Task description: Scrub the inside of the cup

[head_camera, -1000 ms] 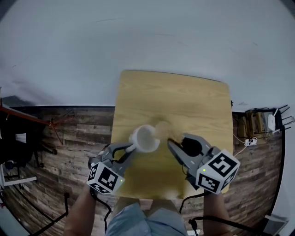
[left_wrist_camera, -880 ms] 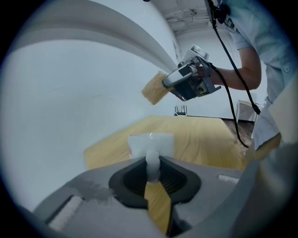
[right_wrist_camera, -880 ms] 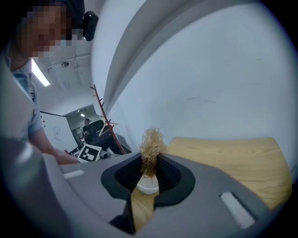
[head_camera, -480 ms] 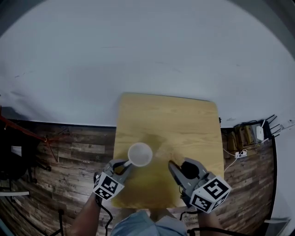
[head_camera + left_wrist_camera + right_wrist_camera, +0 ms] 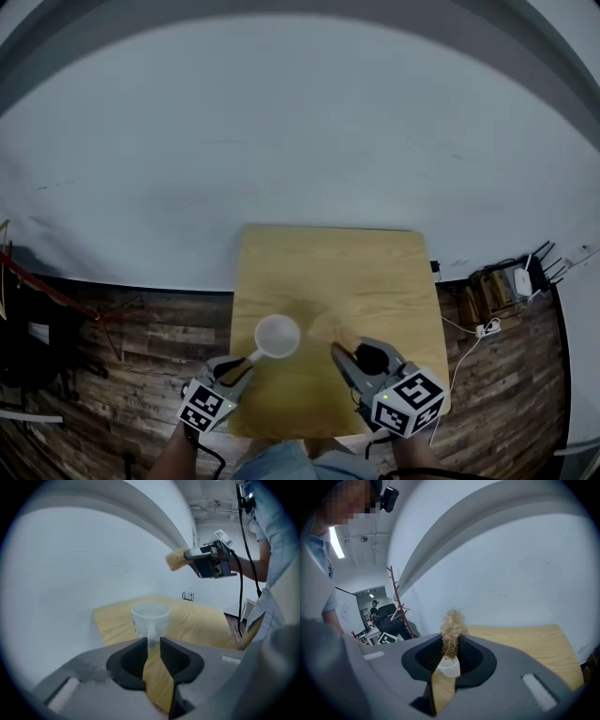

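Note:
A white cup (image 5: 277, 336) stands upright on the light wooden table (image 5: 375, 272), left of centre near the front edge. My left gripper (image 5: 246, 361) sits just behind the cup, with the cup's handle (image 5: 151, 632) between its jaws. Those jaws are opening, and a gap shows beside the handle. To the right of the cup, my right gripper (image 5: 352, 361) is shut on a tan fibrous scrubber (image 5: 452, 630). It holds the scrubber above the table, apart from the cup (image 5: 449, 667). The left gripper view shows the scrubber (image 5: 176, 558) raised high.
The table is small, with its edges close on all sides. Around it lies dark wood-plank floor (image 5: 141, 309), and a pale wall runs behind. Cables and a power strip (image 5: 487, 328) lie on the floor at the right. A red coat rack (image 5: 396, 597) stands at the left.
The cup has gone from tilted beside the scrubber to upright on the table, farther from it. Both grippers and the table now look smaller and lower in the head view.

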A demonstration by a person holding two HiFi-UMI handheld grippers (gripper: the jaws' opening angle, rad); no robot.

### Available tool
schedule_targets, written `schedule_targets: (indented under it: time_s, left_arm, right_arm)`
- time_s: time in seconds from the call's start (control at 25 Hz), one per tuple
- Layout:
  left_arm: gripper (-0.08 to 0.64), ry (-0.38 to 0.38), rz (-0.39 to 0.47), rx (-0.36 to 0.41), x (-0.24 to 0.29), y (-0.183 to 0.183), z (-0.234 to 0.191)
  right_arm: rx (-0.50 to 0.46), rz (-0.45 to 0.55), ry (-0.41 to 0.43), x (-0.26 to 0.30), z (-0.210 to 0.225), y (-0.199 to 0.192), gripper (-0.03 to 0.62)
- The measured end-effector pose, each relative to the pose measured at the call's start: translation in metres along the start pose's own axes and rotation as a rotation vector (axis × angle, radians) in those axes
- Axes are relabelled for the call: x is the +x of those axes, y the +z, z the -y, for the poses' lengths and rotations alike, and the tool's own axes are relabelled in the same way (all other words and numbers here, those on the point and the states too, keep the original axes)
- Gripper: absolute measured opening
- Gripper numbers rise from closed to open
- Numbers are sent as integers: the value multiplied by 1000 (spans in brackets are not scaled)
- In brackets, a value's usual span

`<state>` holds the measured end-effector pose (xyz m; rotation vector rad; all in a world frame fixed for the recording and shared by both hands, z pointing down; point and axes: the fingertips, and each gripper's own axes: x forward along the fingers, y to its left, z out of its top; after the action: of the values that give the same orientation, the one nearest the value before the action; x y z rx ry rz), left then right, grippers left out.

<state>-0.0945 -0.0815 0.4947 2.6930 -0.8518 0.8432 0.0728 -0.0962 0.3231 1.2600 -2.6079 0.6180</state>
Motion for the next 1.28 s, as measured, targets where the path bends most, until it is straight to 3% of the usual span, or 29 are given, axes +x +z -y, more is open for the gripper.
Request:
schedule_targets:
  time_s: [0.12, 0.28, 0.36, 0.6, 0.92, 1.16, 1.28]
  left_arm:
    - [104, 84, 75, -87, -31, 28, -10]
    - [92, 257, 248, -186, -65, 100, -27]
    - [20, 317, 327, -185, -75, 137, -30]
    - [20, 530, 428, -114, -97, 213, -25]
    - [20, 561, 442, -93, -88, 238, -17]
    - [20, 534, 441, -65, -80, 245, -11]
    - [20, 523, 434, -114, -78, 241, -10]
  right_arm:
    - [-13, 30, 10, -2, -3, 9, 75]
    - [-37, 89, 10, -2, -6, 27, 77]
    - [-60, 117, 7, -1, -7, 38, 77]
    - [-143, 153, -8, 4, -17, 58, 77]
    - [-176, 152, -28, 12, -24, 61, 75]
    - [-204, 146, -54, 15, -21, 63, 72]
    - [-214, 140, -52, 18, -22, 64, 71]
